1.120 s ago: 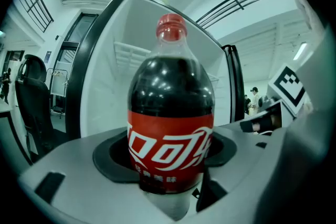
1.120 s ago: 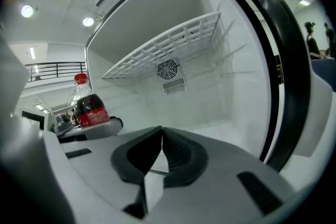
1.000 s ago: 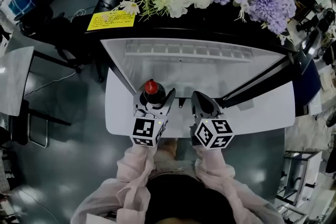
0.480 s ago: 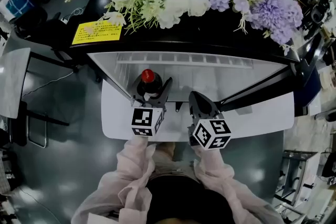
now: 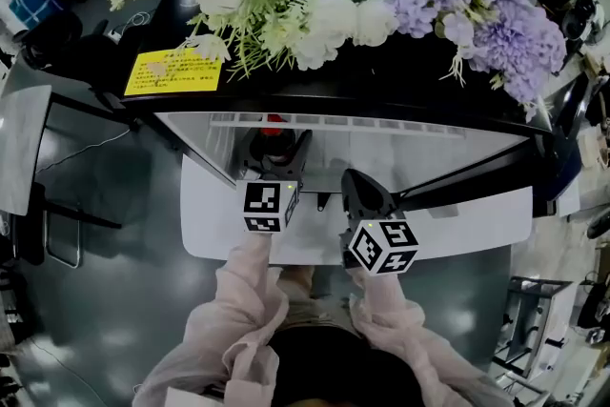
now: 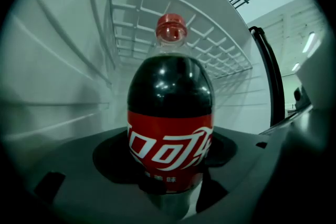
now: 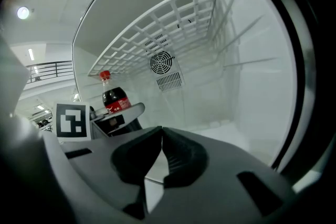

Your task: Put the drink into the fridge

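- Two grippers reach out from the person's pale sleeves (image 5: 250, 300), side by side at the mouth of the open fridge (image 5: 419, 148).
- On the person's right, the right gripper (image 7: 161, 140) hangs idle, its fingers pressed together with nothing between them.
- Just beside it, the left gripper (image 6: 169, 170) has its fingers clamped on the lower body of the drink bottle (image 6: 170, 107), which stands upright with its red cap (image 6: 171, 28) on top.
- Seen from the right gripper view, the bottle is already inside the white compartment, on its left side, under the wire shelf (image 7: 157, 29).
- Whether its base touches the fridge floor I cannot tell, because the gripper hides it.
- I judge the carrying nearly done; what is left is to set the bottle down, part the fingers and draw the gripper out.
- Farther in, a round fan grille (image 7: 161, 63) sits in the back wall.
- Beyond that, white and purple flowers (image 5: 324, 5) lie across the fridge's dark top.
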The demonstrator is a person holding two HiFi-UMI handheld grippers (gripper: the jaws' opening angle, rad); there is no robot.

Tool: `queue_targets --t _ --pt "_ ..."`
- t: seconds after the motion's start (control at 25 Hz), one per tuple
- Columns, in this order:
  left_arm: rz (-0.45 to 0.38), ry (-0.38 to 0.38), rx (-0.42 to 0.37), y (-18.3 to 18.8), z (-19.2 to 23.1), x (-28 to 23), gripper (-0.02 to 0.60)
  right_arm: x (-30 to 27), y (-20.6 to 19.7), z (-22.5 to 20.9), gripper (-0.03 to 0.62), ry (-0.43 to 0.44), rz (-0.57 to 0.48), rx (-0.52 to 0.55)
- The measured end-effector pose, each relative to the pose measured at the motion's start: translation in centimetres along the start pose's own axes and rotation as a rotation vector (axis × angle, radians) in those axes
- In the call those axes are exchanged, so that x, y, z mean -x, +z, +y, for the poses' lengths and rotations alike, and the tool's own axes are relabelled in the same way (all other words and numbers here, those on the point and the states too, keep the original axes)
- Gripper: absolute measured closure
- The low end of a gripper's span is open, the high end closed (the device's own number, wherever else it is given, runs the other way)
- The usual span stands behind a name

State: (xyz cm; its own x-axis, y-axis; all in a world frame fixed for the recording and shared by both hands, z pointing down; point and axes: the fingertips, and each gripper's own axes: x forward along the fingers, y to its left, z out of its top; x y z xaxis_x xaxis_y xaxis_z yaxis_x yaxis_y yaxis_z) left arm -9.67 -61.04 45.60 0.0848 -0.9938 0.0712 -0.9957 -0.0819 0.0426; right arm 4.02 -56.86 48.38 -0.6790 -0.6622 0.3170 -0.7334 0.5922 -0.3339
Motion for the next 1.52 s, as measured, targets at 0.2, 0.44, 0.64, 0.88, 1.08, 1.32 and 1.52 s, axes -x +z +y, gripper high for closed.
queue_targets --t 0.2,0.44,0.64,0.88,1.08,1.32,1.52 --pt "-0.003 0.011 -0.015 -0.3 0.7 -1.6 0.256 -0.3 -0.3 -0.1 0.580 -0.001 0.009 -0.002" --pt "0.013 0.018 -0.016 -1.0 1.0 -3.3 0.258 -0.3 -0.4 -0.7 0.580 -0.008 0.019 -0.006" --pt "0.006 0.016 -0.040 -1.0 1.0 -4.1 0.258 -0.4 -0.3 -1.1 0.580 -0.011 0.017 -0.014" --pt "0.003 0.003 -0.047 -1.2 0.8 -4.5 0.256 -0.1 -0.3 -1.3 0.580 -0.018 0.010 -0.029" --pt "-0.027 0.005 -0.043 -1.0 0.8 -4.5 0.256 0.5 -0.7 -1.7 0.580 -0.031 0.008 -0.042" --pt "-0.026 0.005 -0.046 -1.0 0.8 -4.5 0.256 0.6 -0.7 -1.7 0.580 -0.034 0.004 -0.049" --pt "-0.007 0.000 -0.043 -1.2 0.7 -4.5 0.256 0.5 -0.7 -1.6 0.580 -0.029 0.003 -0.048"
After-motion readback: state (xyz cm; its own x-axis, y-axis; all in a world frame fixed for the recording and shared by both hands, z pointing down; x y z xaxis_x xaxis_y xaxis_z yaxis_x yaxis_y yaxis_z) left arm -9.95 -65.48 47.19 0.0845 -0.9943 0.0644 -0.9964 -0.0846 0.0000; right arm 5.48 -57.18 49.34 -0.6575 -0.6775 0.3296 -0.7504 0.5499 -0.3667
